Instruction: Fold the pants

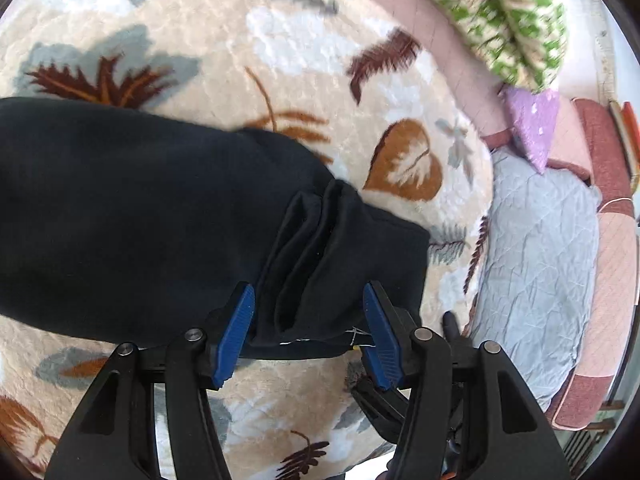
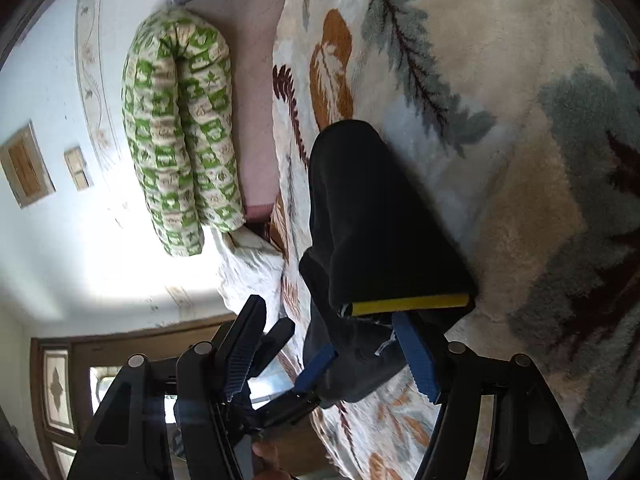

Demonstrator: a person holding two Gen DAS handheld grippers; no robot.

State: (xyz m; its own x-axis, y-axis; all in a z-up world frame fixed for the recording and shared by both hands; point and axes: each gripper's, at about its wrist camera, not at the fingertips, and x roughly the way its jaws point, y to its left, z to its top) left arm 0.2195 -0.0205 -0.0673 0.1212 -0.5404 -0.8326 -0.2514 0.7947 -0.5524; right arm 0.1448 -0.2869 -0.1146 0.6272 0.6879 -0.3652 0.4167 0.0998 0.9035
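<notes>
Black pants (image 1: 140, 216) lie on a plush leaf-patterned blanket (image 1: 248, 60). In the left wrist view my left gripper (image 1: 310, 300) has its blue pads (image 1: 236, 328) apart, with a bunched end of the pants between them at the base. In the right wrist view the pants (image 2: 372, 216) stretch away from my right gripper (image 2: 332, 336), and a yellow band (image 2: 412, 304) shows on the near edge. The right gripper's fingers are wide apart. The other gripper's blue finger (image 2: 316, 364) sits under the cloth there.
A green-and-cream bolster (image 2: 180, 140) lies on the pink bed edge (image 1: 448, 40) beyond the blanket. A grey quilted cushion (image 1: 540, 248) and a purple pillow (image 1: 532, 120) lie to the right in the left wrist view. A wall and a wooden door (image 2: 60, 392) show on the left.
</notes>
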